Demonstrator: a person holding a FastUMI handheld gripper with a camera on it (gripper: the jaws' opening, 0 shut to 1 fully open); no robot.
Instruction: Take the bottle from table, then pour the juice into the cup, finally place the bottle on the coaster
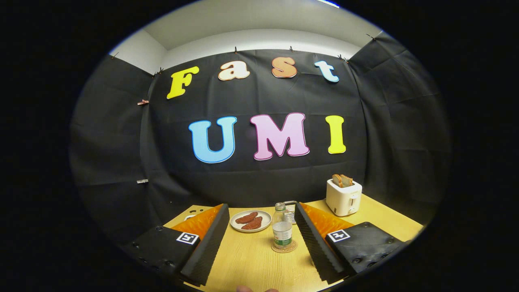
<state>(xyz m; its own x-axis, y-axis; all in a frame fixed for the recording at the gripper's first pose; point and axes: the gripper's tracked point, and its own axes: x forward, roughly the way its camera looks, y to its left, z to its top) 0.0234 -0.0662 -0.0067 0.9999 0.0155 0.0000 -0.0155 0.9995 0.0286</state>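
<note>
We see the wooden table (251,263) running from the booth wall toward us. On its far right corner stands a toaster (344,197) with two bread slices (342,180) sticking up from its slots. The gripper (259,221) hangs above the near table, its fingers spread wide and grasping nothing. A plate (236,222) with two dark pieces of food (250,220) sits just beyond the fingertips, nearer the left finger. The bottle (282,231) stands upright on the coaster (284,247), between the fingers and close to the right one, touching neither. Behind the bottle we glimpse a small object we cannot identify.
</note>
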